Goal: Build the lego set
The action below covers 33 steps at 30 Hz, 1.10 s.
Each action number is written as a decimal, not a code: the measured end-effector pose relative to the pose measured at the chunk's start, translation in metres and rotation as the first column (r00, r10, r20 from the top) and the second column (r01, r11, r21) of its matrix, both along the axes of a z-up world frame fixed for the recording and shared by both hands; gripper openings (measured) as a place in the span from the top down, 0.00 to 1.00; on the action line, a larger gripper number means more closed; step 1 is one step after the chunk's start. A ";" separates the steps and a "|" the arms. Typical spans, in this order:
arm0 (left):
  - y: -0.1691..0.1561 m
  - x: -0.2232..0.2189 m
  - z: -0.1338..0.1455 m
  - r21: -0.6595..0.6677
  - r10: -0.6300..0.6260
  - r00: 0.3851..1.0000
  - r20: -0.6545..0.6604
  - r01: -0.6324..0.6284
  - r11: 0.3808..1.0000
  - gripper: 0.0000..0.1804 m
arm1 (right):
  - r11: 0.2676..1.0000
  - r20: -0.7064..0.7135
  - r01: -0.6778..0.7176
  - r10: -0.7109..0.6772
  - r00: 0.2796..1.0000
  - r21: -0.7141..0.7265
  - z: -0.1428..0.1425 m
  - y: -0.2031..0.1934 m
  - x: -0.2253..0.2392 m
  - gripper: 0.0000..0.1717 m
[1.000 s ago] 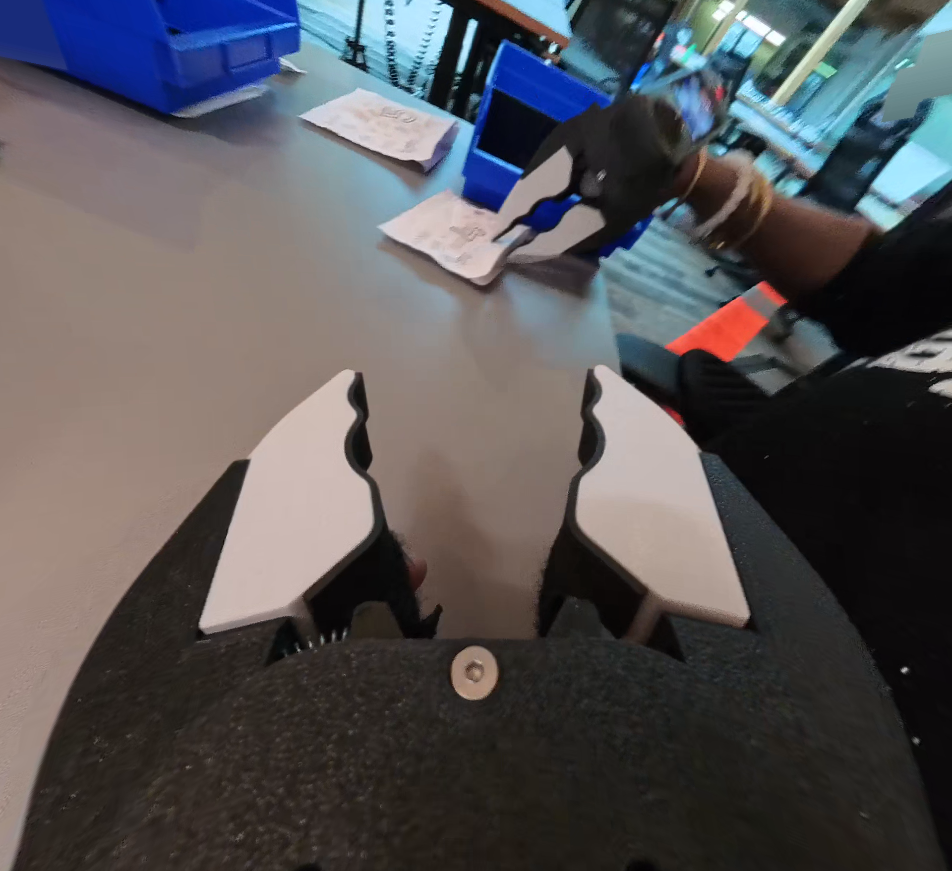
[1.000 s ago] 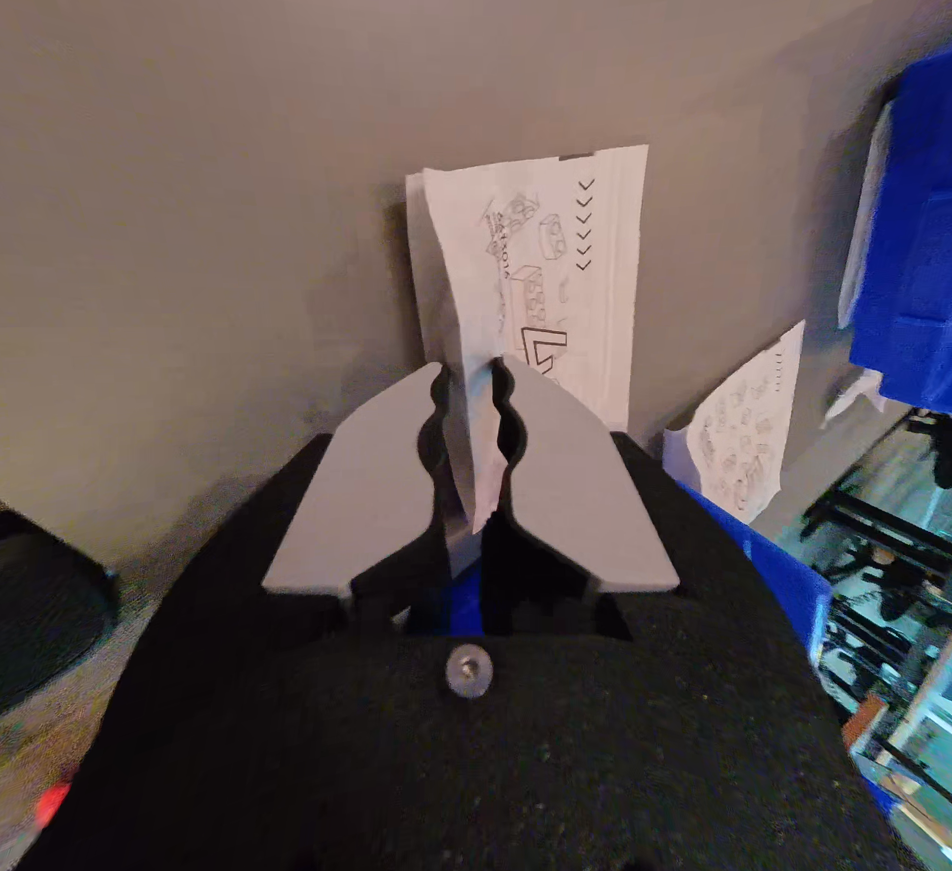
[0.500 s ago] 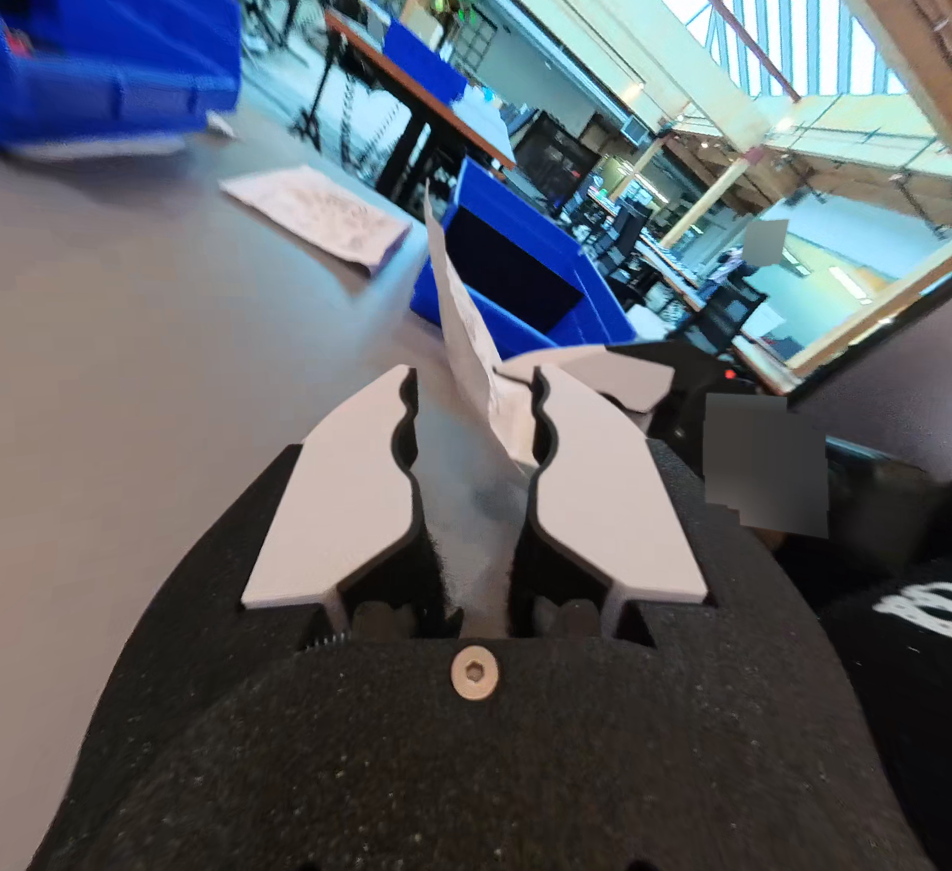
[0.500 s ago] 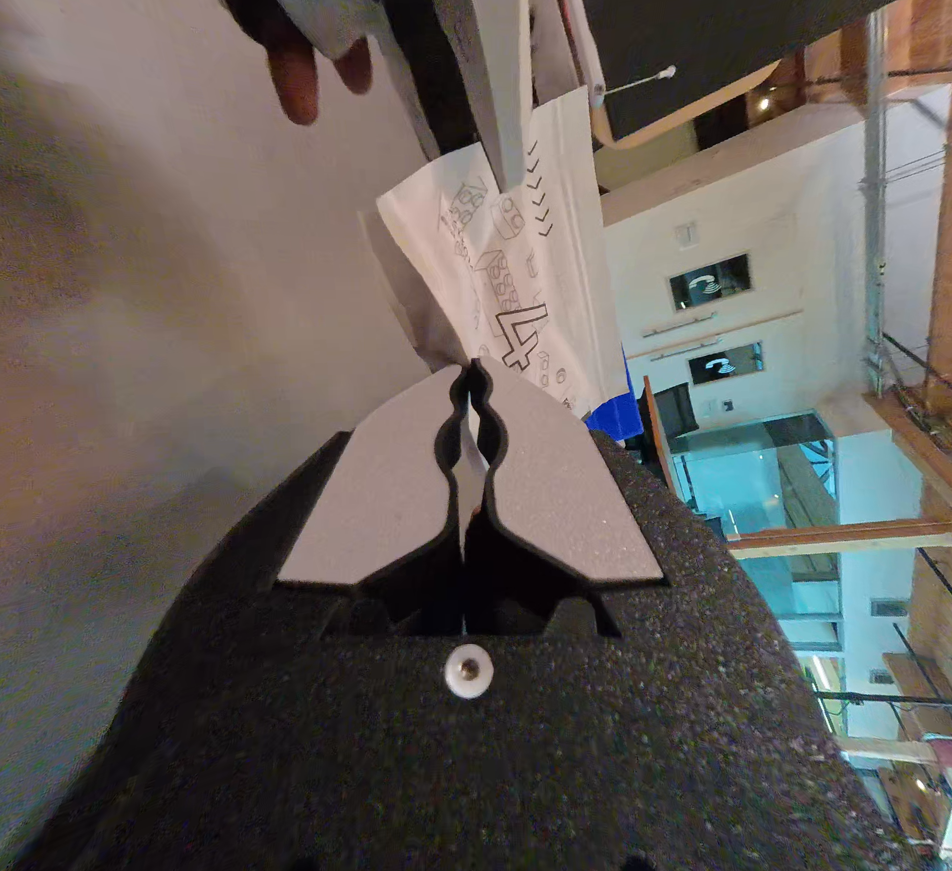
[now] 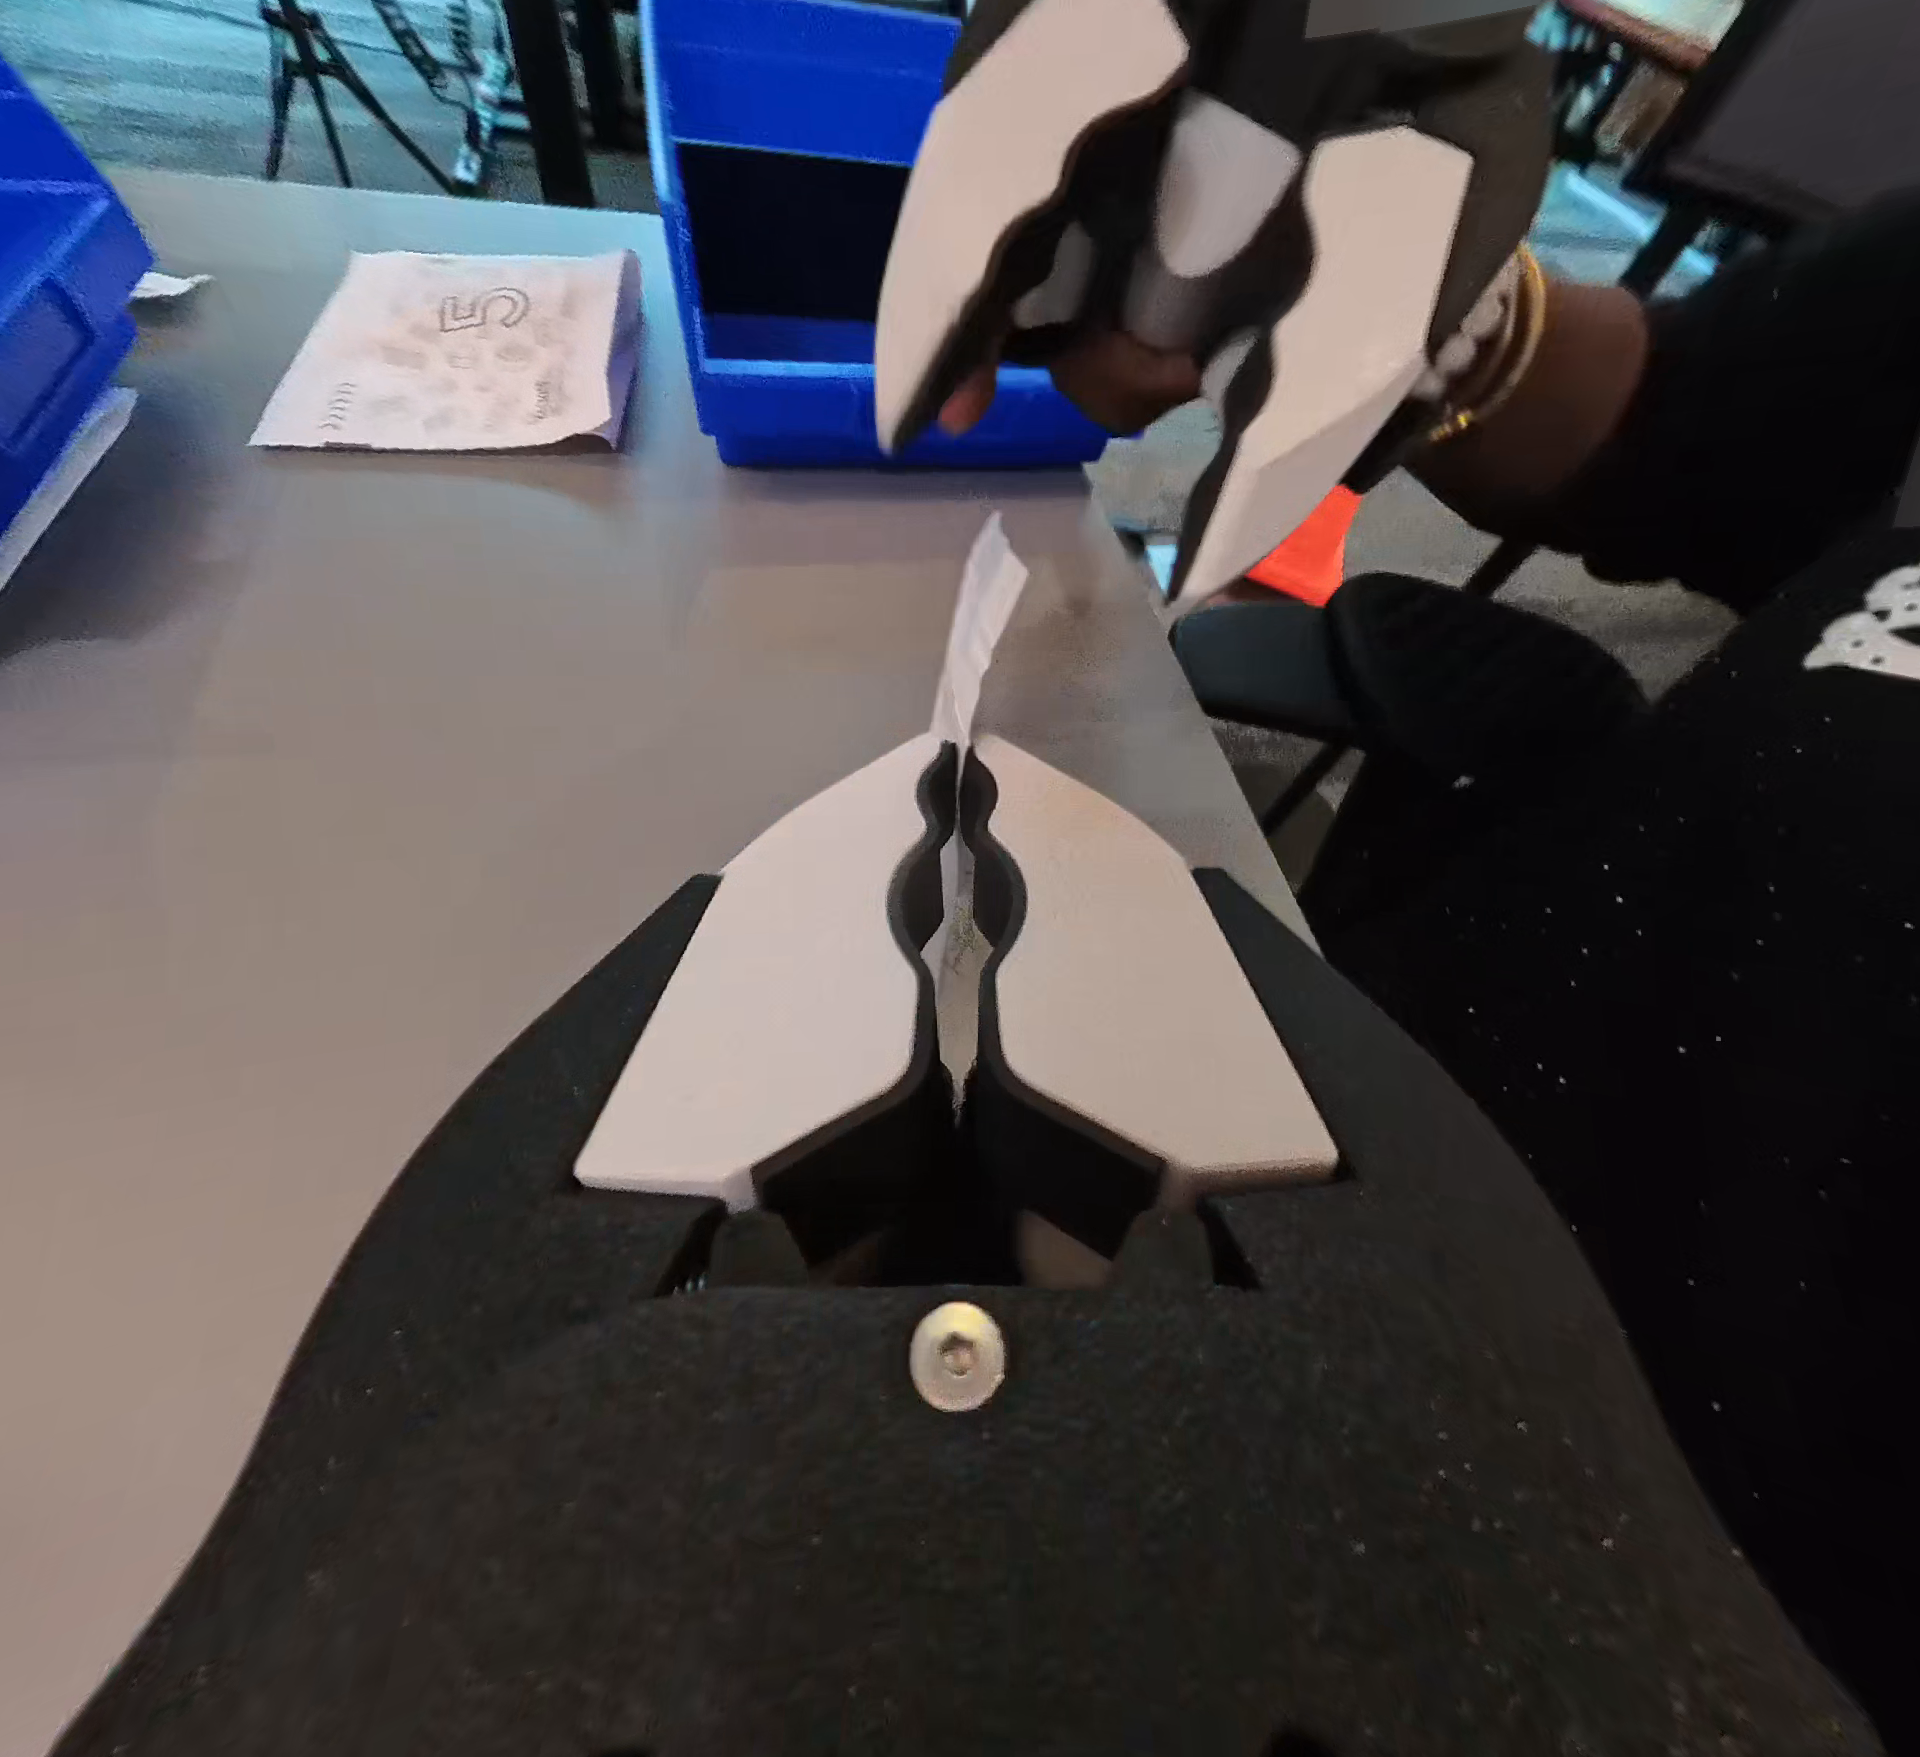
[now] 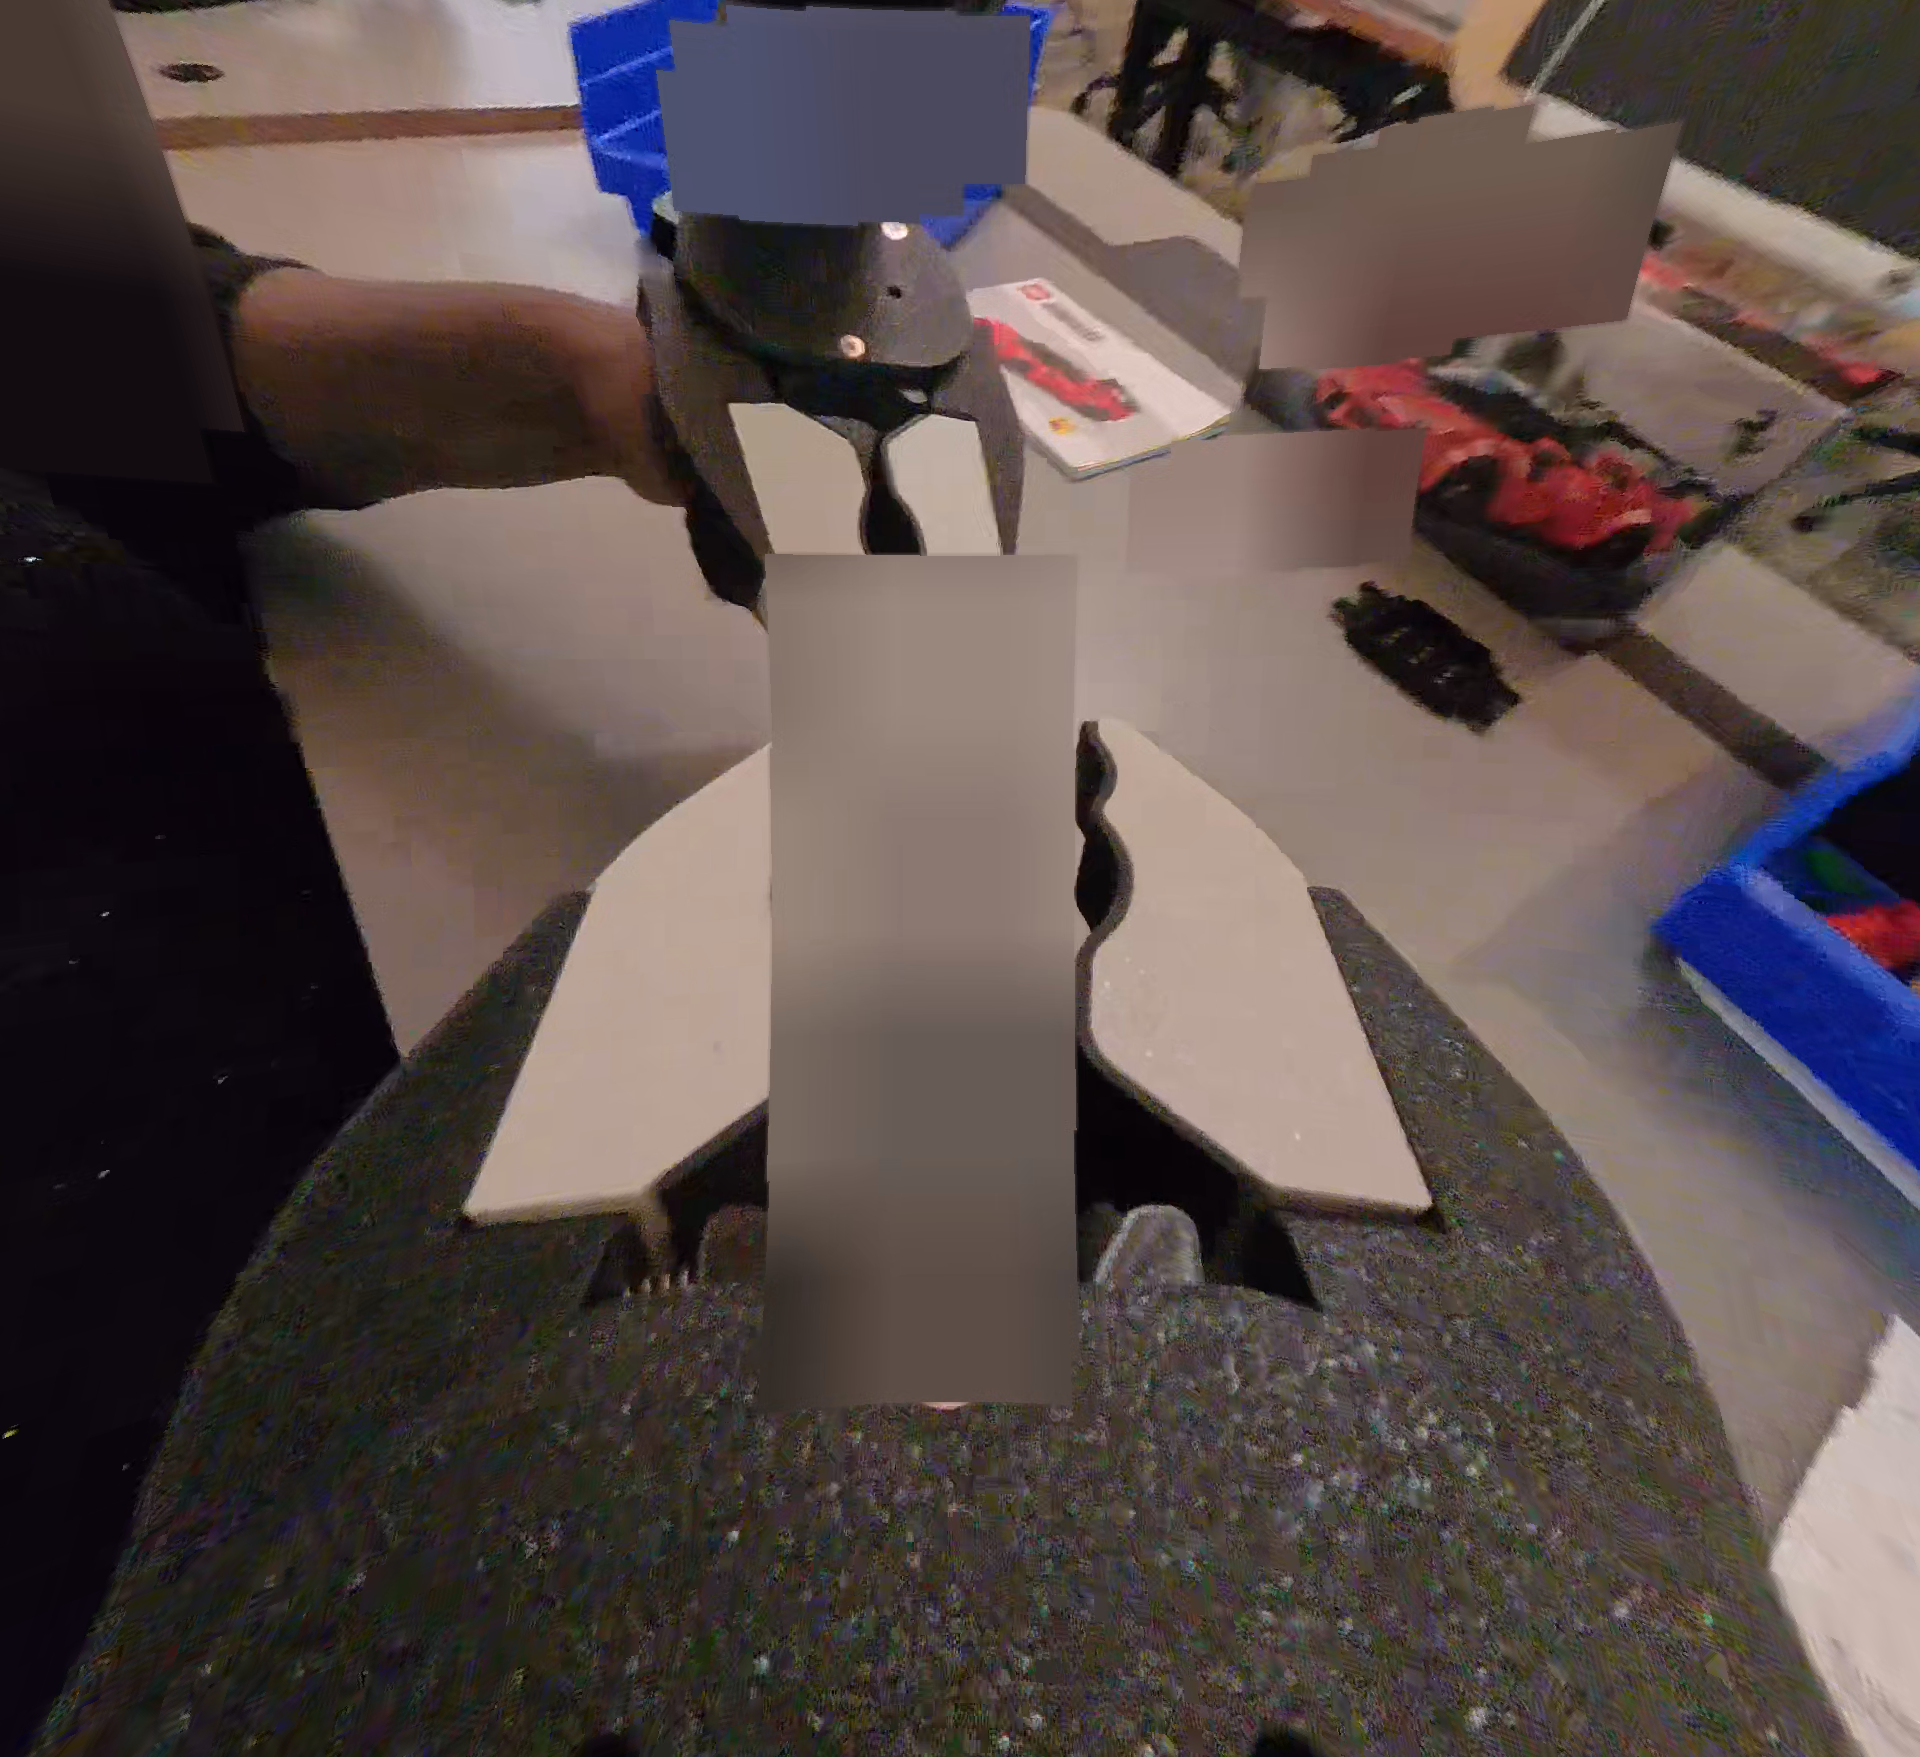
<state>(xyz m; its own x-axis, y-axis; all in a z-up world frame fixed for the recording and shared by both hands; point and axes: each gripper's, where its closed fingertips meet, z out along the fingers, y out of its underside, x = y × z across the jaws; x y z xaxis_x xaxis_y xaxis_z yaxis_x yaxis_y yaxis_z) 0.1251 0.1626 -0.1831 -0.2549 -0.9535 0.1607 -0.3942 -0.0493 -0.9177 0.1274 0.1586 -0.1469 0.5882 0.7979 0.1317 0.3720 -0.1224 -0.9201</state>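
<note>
In the left wrist view my left gripper (image 5: 958, 751) is shut on a white paper bag (image 5: 982, 627). The bag stands edge-on between the pads and sticks out past the fingertips, above the grey table (image 5: 416, 772). My right gripper (image 5: 1037, 512) hangs above and beyond it, with its fingers wide apart and nothing between them. In the right wrist view my right gripper (image 6: 928, 741) has its fingers (image 6: 1195, 928) spread. A blurred patch covers the space between them. The left gripper (image 6: 883, 544) faces it there, shut.
A second printed paper bag (image 5: 457, 351) lies flat on the table beside an open blue bin (image 5: 821, 253). Another blue bin (image 5: 52, 325) stands at the left. The right wrist view shows a booklet (image 6: 1101, 377), red bricks (image 6: 1507, 460), a black part (image 6: 1423, 658) and a blue bin (image 6: 1808, 959).
The right gripper lifted the paper bag off the table. The left gripper closed on it. The right gripper then opened, let go and drew back.
</note>
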 end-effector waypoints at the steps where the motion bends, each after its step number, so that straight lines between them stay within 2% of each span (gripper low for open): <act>1: -0.003 0.001 0.001 0.019 -0.021 1.000 -0.017 0.021 1.000 1.00 | 0.998 0.016 -0.053 0.054 0.998 -0.031 -0.002 0.001 -0.008 0.79; 4: -0.009 0.004 0.004 0.064 -0.057 0.998 -0.039 0.059 0.996 1.00 | 0.993 0.044 -0.092 0.096 0.994 -0.080 -0.006 0.009 -0.021 0.88; 5: -0.008 0.005 0.004 0.081 -0.054 0.997 -0.048 0.057 0.995 1.00 | 0.992 0.052 -0.098 0.102 0.993 -0.080 -0.006 0.011 -0.022 0.98; 8: -0.004 0.006 0.006 0.130 -0.027 0.999 -0.036 0.031 0.991 1.00 | 0.992 0.003 -0.088 0.089 0.996 -0.088 -0.003 0.013 -0.021 1.00; 12: 0.001 0.009 0.011 0.216 0.023 1.000 0.004 -0.023 0.976 1.00 | 0.974 -0.242 -0.084 0.032 0.970 -0.208 0.006 0.015 -0.014 1.00; 14: 0.007 0.012 0.010 0.385 0.079 0.997 0.007 -0.075 0.920 1.00 | 0.971 -0.305 -0.063 -0.011 0.952 -0.232 0.005 0.020 -0.011 1.00; 15: 0.008 0.013 0.009 0.489 0.097 0.995 -0.001 -0.084 0.868 1.00 | 0.969 -0.322 -0.054 -0.027 0.946 -0.241 0.004 0.021 -0.009 1.00; 17: 0.014 0.014 0.007 0.689 0.138 0.990 -0.008 -0.095 0.719 1.00 | 0.968 -0.341 -0.035 -0.053 0.938 -0.248 0.002 0.023 -0.008 1.00; 18: 0.015 0.014 0.009 0.744 0.140 0.990 0.012 -0.102 0.660 1.00 | 0.967 -0.365 -0.036 -0.061 0.929 -0.253 0.002 0.023 -0.008 1.00; 19: 0.014 0.014 0.008 0.761 0.136 0.990 0.027 -0.108 0.640 1.00 | 0.963 -0.386 -0.040 -0.068 0.920 -0.265 0.001 0.023 -0.008 1.00; 21: 0.013 0.013 0.005 0.763 0.128 0.991 0.040 -0.113 0.637 1.00 | 0.962 -0.396 -0.024 -0.089 0.914 -0.272 -0.003 0.025 -0.009 1.00; 24: 0.012 0.010 0.001 0.816 0.141 0.989 0.034 -0.109 0.567 1.00 | 0.960 -0.402 -0.002 -0.116 0.908 -0.279 -0.009 0.025 -0.011 1.00; 25: 0.011 0.008 -0.002 0.817 0.137 0.990 0.022 -0.097 0.568 1.00 | 0.955 -0.403 -0.003 -0.122 0.907 -0.295 -0.013 0.025 -0.012 1.00; 26: 0.010 0.007 -0.005 0.794 0.131 0.991 0.008 -0.086 0.602 1.00 | 0.952 -0.408 -0.013 -0.119 0.905 -0.305 -0.015 0.024 -0.014 1.00; 28: 0.004 0.003 -0.009 0.622 0.104 0.994 -0.043 -0.055 0.781 1.00 | 0.942 -0.424 -0.078 -0.072 0.903 -0.327 -0.019 0.020 -0.016 1.00; 29: 0.002 0.001 -0.007 0.517 0.081 0.996 -0.047 -0.046 0.855 1.00 | 0.935 -0.460 -0.137 -0.030 0.888 -0.326 -0.015 0.018 -0.016 0.97; 30: 0.004 -0.002 -0.007 0.455 0.067 0.996 -0.062 -0.032 0.890 1.00 | 0.926 -0.468 -0.143 -0.040 0.883 -0.350 -0.013 0.019 -0.012 0.93; 33: 0.008 -0.010 -0.003 0.413 0.045 0.996 -0.070 -0.012 0.910 1.00 | 0.922 -0.367 -0.187 0.054 0.929 -0.338 -0.014 0.011 -0.010 0.82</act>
<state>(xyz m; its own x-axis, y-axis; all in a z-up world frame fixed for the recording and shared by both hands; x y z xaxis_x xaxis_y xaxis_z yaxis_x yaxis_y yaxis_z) 0.1149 0.1701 -0.1861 -0.2289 -0.9458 -0.2304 -0.4683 0.3145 -0.8257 0.1177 0.1695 -0.1613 0.4391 0.8180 -0.3715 0.0741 -0.4451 -0.8924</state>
